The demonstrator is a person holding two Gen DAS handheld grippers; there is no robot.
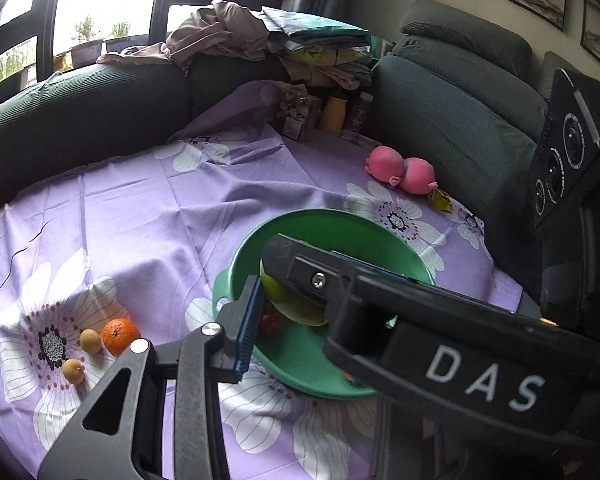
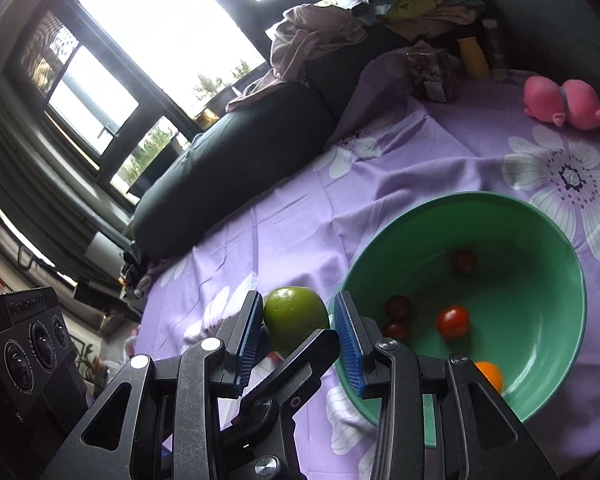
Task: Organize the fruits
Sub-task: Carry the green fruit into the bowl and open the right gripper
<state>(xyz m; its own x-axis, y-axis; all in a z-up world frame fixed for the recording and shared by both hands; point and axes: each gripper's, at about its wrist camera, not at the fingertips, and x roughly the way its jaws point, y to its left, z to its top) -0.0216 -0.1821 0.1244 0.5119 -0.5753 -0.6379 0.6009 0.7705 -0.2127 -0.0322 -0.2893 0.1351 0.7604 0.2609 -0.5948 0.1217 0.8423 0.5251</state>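
R tongs (image 2: 298,320) are clamped on a green apple (image 2: 296,314), blue pads (image 2: 247,332) pressed to either side of it. In the right wrist view the apple sits just beside the near-left rim of the green bowl (image 2: 556,248). From the left wrist view it hangs over the bowl's inside, w/ the R tool's black body lying across the bowl.

L tongs (image 1: 298,320) are right up against the same spot. Only one blue pad (image 1: 249,322) shows, next to the apple. The other finger is hidden behind the R tool, so can't tell if they're apart or closed.

In the bowl there's a bright red cherry tomato (image 2: 453,322), approx 3 darker red ones (image 2: 398,307) and a small orange fruit (image 2: 490,374) at the near edge, partly behind the R tool.

Out on the purple flowered sheet (image 1: 140,220), well left of the bowl, lie a mandarin (image 1: 118,336) and 2 small tan round fruits (image 1: 90,341), one touching the mandarin and the other (image 1: 73,371) just in front.

Further back a pink plush toy (image 1: 400,170) rests against the dark sofa (image 1: 80,120). A yellow bottle (image 1: 334,114) stands in the corner, and a heap of clothes (image 1: 236,36) sits on the sofa back by the window.
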